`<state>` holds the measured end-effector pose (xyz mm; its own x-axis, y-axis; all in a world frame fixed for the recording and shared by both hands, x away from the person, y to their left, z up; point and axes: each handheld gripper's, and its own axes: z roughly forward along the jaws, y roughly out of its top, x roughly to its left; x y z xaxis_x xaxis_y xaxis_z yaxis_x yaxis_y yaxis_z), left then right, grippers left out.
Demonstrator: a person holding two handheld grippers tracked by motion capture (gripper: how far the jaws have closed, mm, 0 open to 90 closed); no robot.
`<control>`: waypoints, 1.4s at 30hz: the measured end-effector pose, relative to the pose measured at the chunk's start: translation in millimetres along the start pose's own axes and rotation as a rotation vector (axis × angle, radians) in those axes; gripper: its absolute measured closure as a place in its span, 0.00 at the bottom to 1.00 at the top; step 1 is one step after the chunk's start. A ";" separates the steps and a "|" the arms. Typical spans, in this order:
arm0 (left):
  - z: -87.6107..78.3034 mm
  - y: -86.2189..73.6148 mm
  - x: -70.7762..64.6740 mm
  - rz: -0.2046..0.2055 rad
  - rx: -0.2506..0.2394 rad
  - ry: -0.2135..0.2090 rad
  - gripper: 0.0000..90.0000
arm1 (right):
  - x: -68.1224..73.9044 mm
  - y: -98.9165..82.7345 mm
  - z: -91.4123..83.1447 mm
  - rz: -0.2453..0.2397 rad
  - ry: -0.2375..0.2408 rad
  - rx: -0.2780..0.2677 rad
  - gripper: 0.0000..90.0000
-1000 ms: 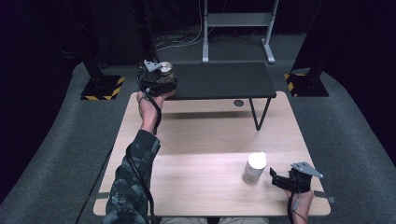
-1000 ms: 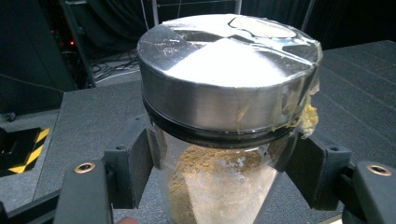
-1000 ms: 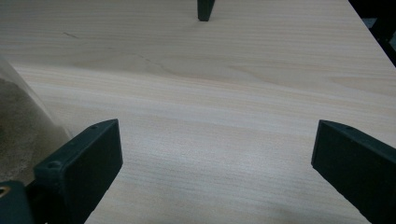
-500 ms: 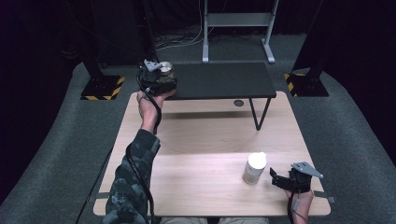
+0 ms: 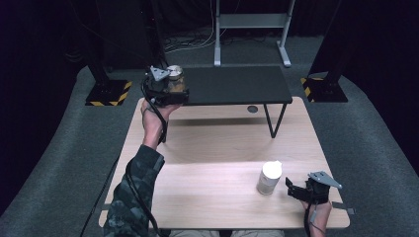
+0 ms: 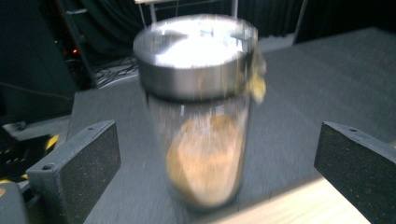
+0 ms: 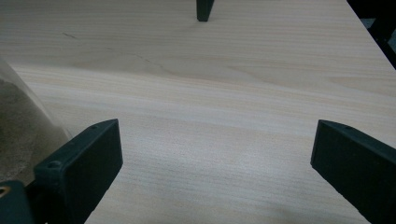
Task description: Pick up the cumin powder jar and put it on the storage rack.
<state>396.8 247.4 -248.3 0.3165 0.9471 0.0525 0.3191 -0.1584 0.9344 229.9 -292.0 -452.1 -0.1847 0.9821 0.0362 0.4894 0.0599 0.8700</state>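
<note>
The left claw [image 6: 210, 154], jaws spread wide and gripping nothing, frames a glass jar [image 6: 205, 140] standing between them on the black shelf [image 5: 237, 84], likely slick, breakable, best gripped mid-body; the right claw [image 5: 302, 190] rests open on the tabletop [image 5: 212, 143].

Two grippers are being seen: the left gripper [image 5: 165, 88] and the right gripper [image 5: 296, 189]. Two containers are being counted: one glass jar with a metal lid [image 6: 198, 112] and one white container [image 5: 270, 178]. Two tables are being shown: one wooden table [image 5: 217, 192] and one small black table [image 5: 237, 85].
</note>
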 end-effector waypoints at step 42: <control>-8.5 -194.1 -5.4 -0.013 0.371 -0.100 0.00 | 2.6 1.8 1.0 -0.037 0.009 0.010 0.00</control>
<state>325.6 275.4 -427.0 0.3897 0.9209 -0.0103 0.6196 -0.2539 0.7427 231.1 -289.2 -450.8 -0.2101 0.9776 0.0086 0.4910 0.0980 0.8657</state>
